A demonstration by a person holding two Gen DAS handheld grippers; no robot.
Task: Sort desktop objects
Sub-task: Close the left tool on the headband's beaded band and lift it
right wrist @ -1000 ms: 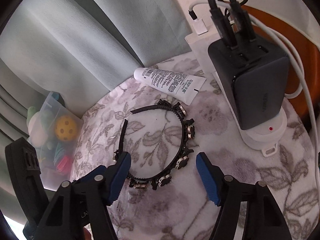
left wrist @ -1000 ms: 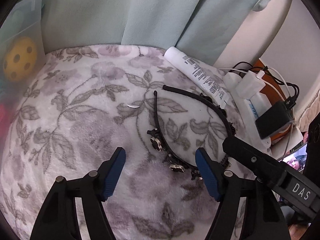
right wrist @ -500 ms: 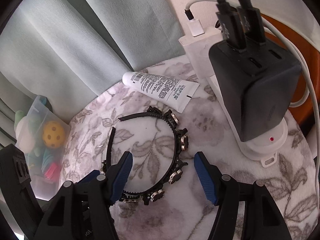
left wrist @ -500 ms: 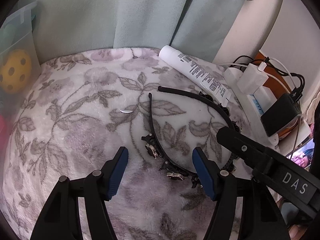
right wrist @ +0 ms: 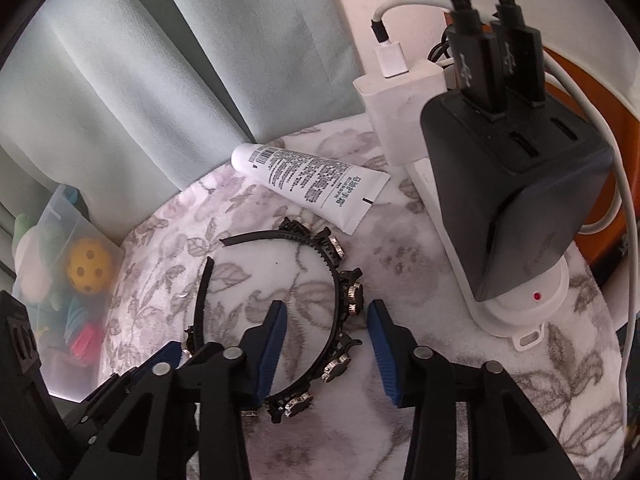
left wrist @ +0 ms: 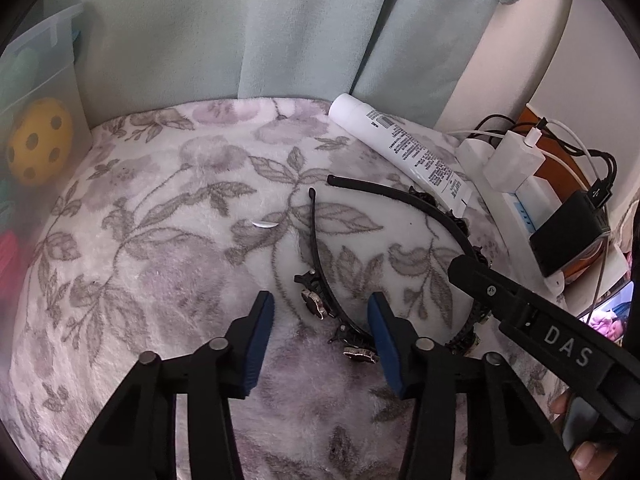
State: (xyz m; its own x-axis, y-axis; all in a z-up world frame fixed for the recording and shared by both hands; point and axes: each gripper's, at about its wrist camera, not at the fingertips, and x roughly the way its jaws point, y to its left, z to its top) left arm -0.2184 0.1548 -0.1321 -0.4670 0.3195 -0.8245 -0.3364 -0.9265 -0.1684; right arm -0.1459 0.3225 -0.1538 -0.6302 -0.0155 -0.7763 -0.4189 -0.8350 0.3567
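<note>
The black jewelled headband (right wrist: 338, 280) is lying flat on the floral blanket (left wrist: 160, 240), its open ends pointing toward the curtain (left wrist: 240, 32). I am holding my right gripper (right wrist: 326, 344) wide open astride its studded right side, gripping nothing. My left gripper (left wrist: 320, 338) is hanging open over the left side. A white tube (right wrist: 308, 182) is lying just beyond.

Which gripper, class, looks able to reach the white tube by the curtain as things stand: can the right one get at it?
Probably yes. The right gripper is open, and the white tube lies uncovered beyond the headband, which it would need to pass above.
</note>
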